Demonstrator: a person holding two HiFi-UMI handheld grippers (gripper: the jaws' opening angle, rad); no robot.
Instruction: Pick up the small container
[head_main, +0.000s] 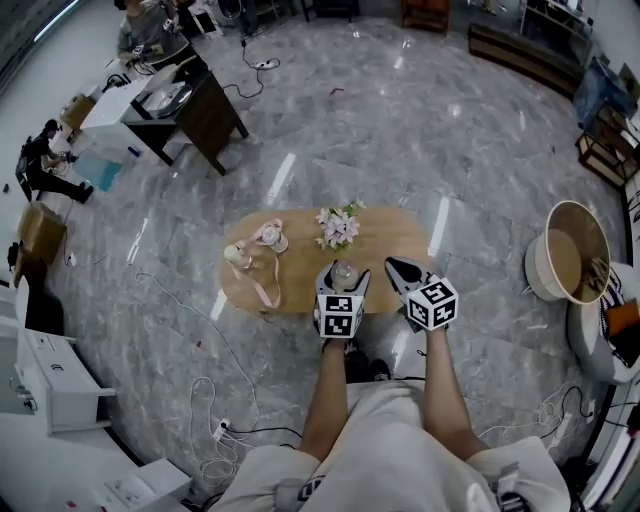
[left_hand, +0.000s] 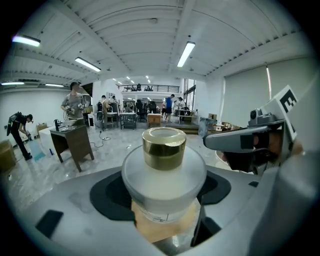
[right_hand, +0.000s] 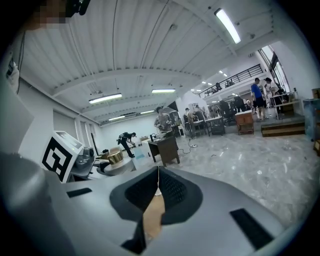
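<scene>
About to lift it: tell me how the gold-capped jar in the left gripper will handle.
The small container looks like frosted glass: probably rigid, heavyish, breakable. Its smooth round wall might slip between the left gripper's pads. Squat under its narrow gold cap, it likely won't tip easily.

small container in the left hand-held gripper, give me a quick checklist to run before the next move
1. The small container sits between the jaws of the left hand-held gripper, which are closed against its sides: ok.
2. Container upright, gold cap on: ok.
3. Right hand-held gripper shut, empty, and apart from the container: ok.
4. Flowers stand further back on the table, away from the gripped container: ok.
5. Container lifted off the wooden table: cannot tell; wood shows right under it, but contact can't be judged.
</scene>
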